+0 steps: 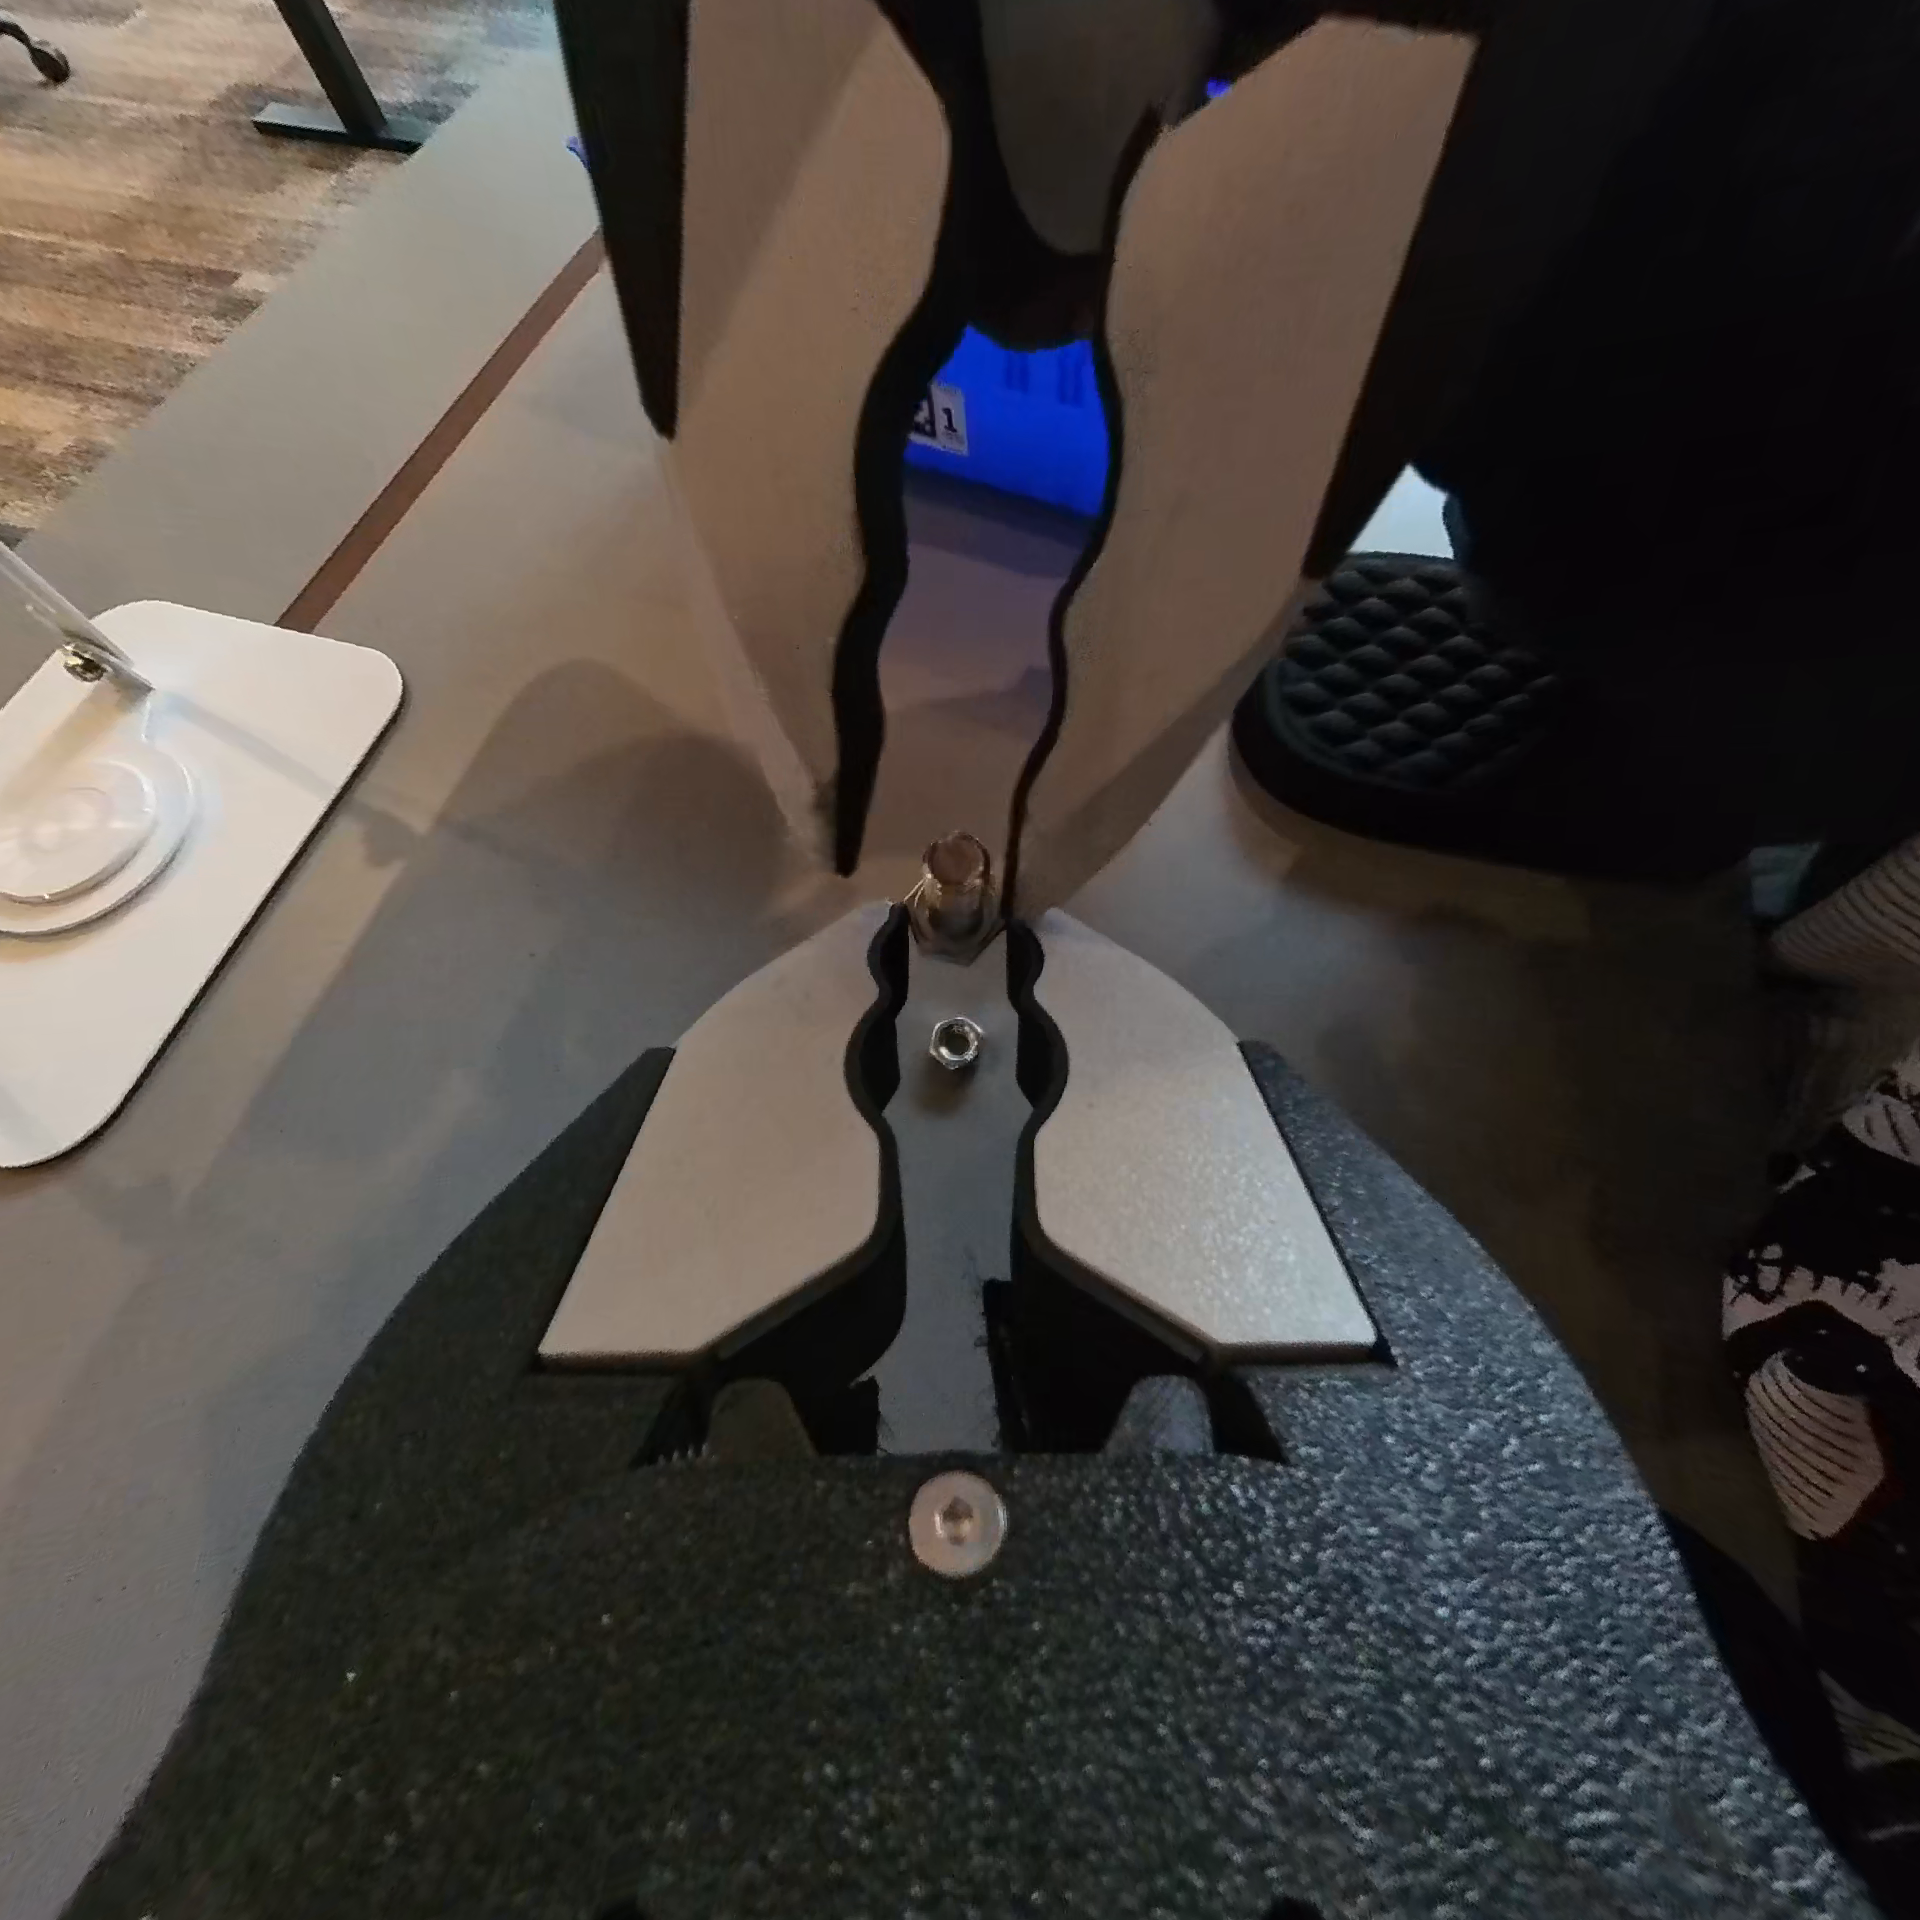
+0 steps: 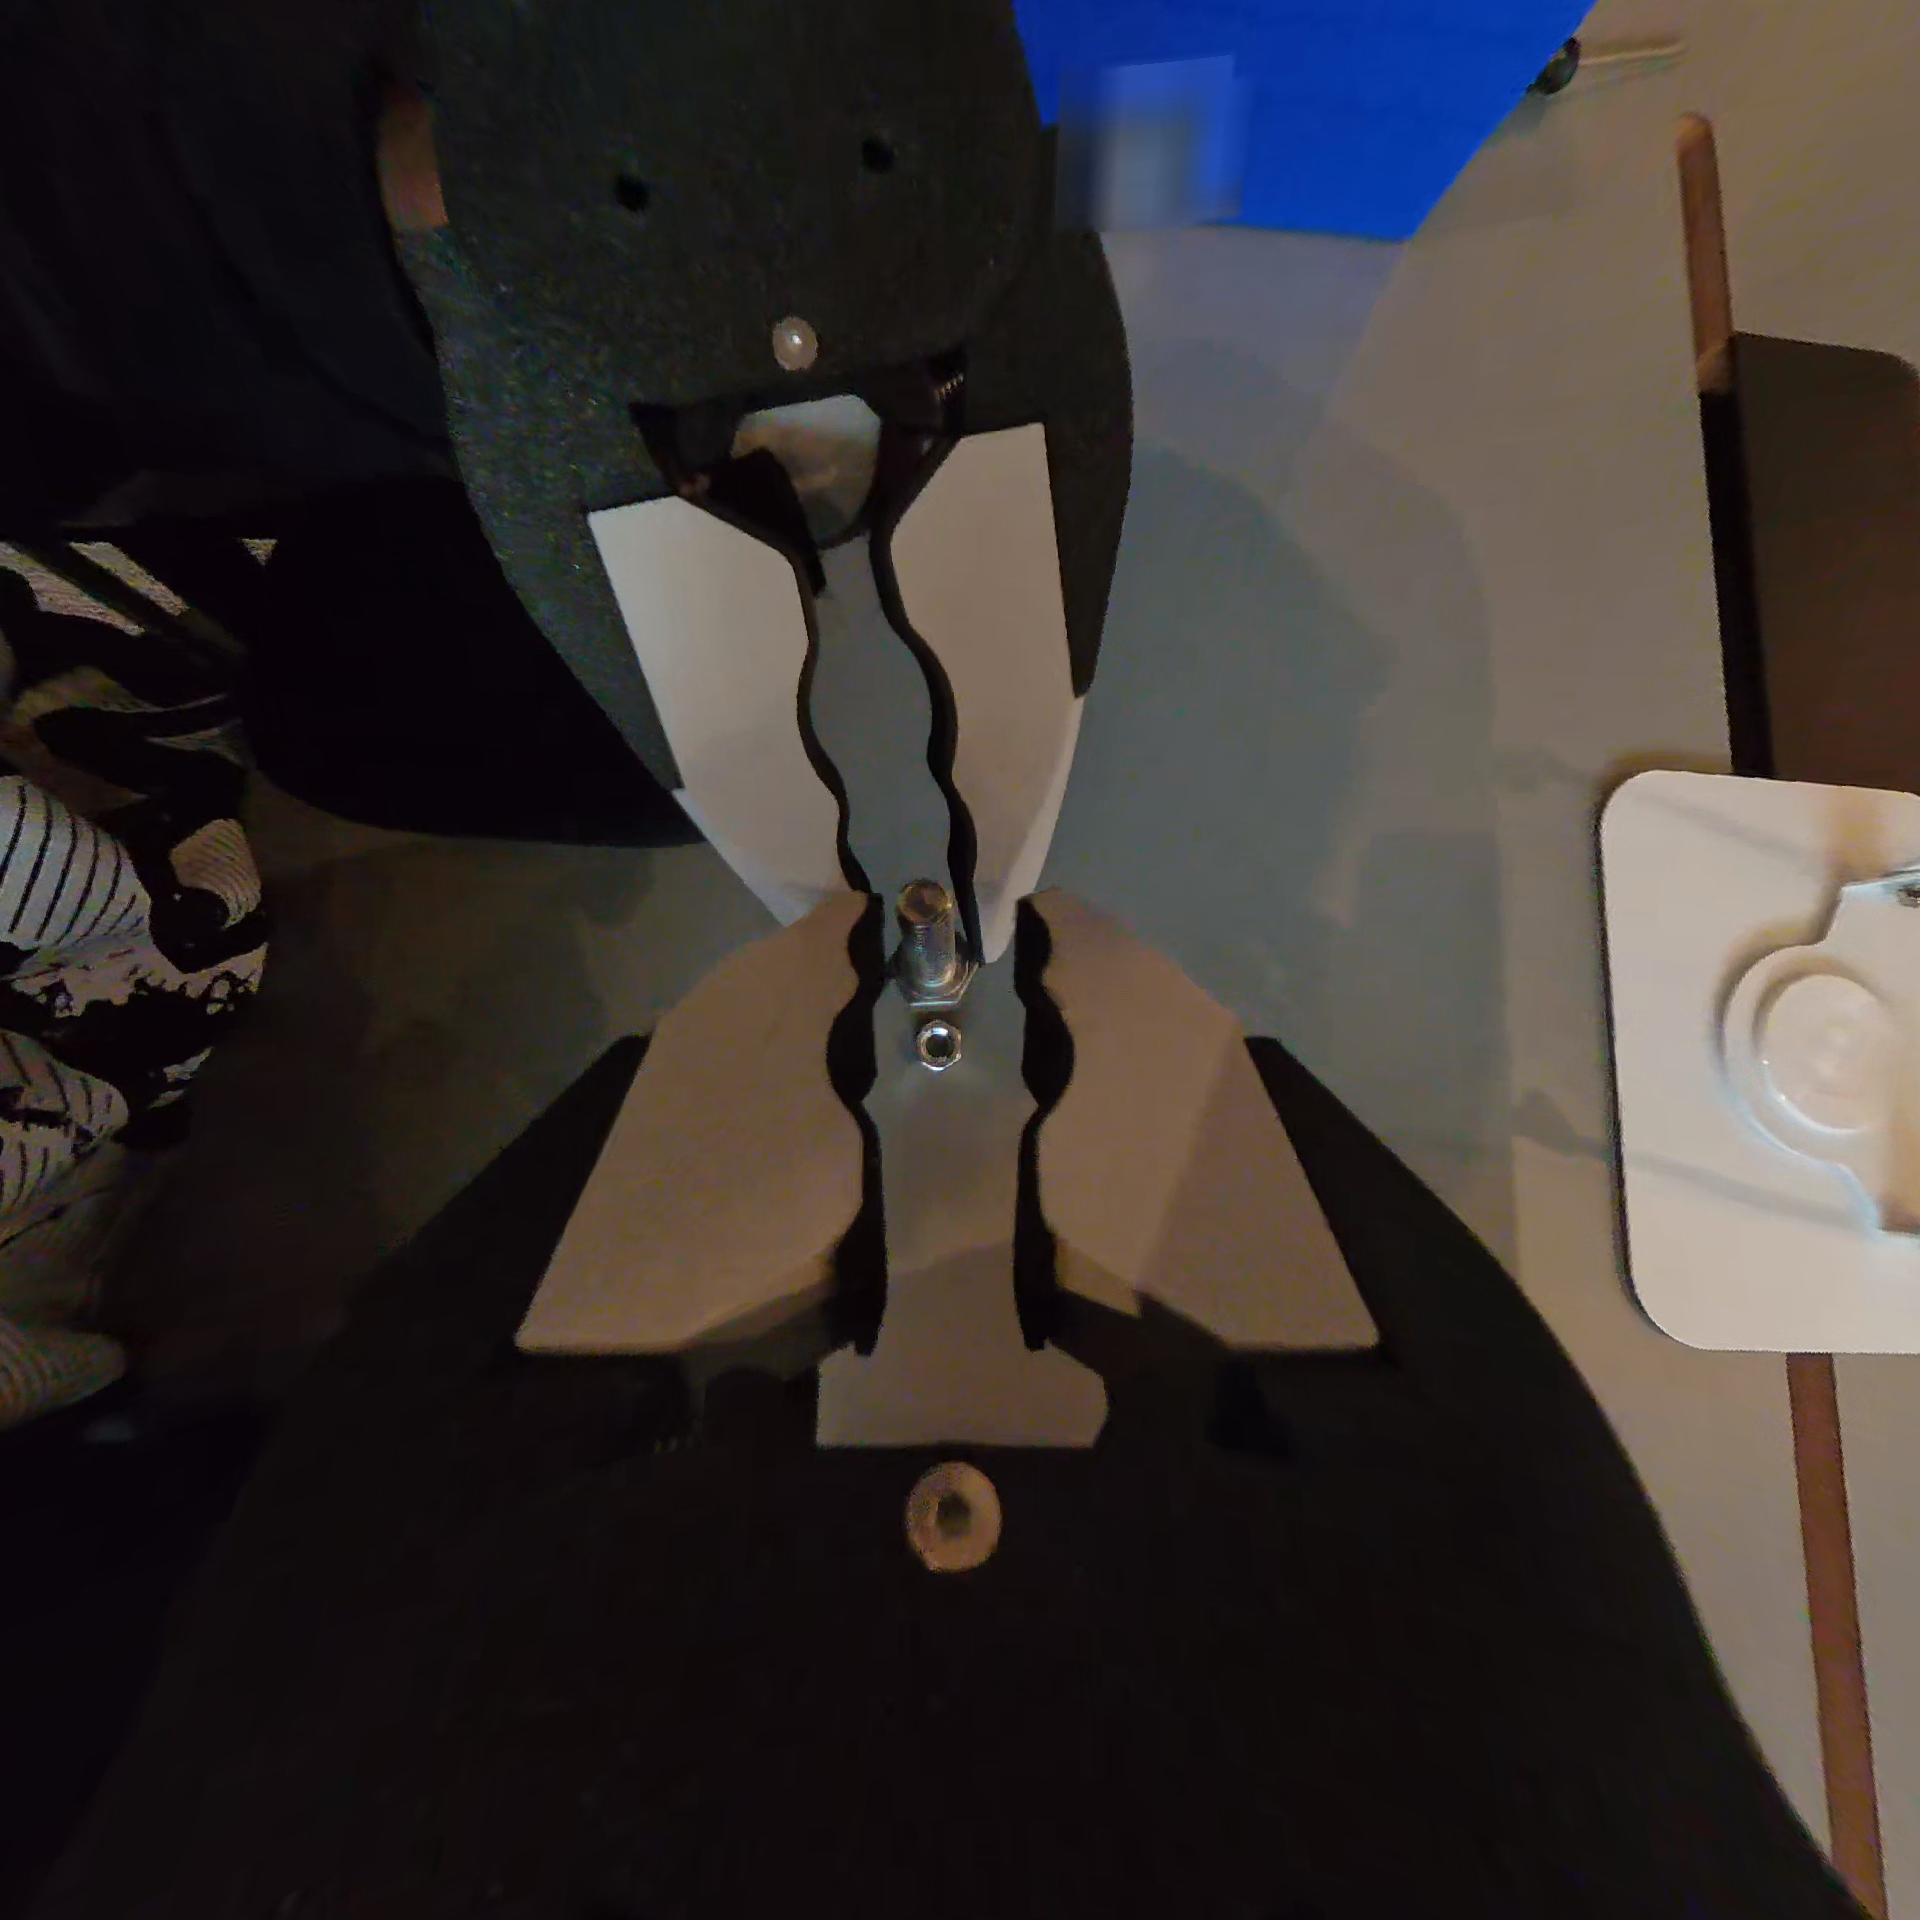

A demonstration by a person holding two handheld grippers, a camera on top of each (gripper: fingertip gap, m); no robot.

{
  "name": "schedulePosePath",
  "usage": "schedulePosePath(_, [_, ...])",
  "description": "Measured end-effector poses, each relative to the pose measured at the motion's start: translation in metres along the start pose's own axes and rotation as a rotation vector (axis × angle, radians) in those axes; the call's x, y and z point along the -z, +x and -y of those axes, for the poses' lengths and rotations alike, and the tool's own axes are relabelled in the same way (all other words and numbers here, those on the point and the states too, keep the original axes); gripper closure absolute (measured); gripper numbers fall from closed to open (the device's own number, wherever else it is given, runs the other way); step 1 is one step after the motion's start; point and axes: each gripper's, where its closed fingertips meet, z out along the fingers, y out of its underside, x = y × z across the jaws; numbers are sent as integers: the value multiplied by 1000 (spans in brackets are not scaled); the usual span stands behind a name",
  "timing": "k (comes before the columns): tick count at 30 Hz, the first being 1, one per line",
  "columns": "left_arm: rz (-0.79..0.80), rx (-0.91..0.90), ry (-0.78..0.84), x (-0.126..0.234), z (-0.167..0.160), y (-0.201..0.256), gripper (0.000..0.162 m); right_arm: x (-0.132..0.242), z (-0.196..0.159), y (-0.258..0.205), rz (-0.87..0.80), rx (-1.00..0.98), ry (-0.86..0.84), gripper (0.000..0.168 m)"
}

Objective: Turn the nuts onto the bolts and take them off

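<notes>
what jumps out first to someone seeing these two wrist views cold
Two grey-padded grippers meet tip to tip over a grey table, the left gripper facing the right gripper, both open. Between the tips a bolt stands head down, with a loose nut lying flat beside it.

Grey table (image 1: 436,935), bolt (image 1: 954,902), loose nut (image 1: 950,1041), white stand base (image 1: 239,790)

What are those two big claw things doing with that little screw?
A person holds two grippers facing each other over a grey table. A bolt stands head-down on it, and a loose nut lies beside it. The left gripper and right gripper are both open, tips close around the bolt, gripping nothing.
</notes>
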Motion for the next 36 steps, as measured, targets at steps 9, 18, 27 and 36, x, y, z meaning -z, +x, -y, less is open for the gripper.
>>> schedulePosePath(9, [18,19,174,8,23,-4,132,18,20,5,4,-27,176,160])
schedulePosePath(18, [-2,98,508,-2,58,4,69,53,67,-4,88,-102,516,160])
schedulePosePath(27, [-21,100,521,10,62,1,98,48,63,-10,99,-85,460,160])
schedulePosePath(36, [-51,71,496,10,63,8,116,47,62,-12,105,-83,449,160])
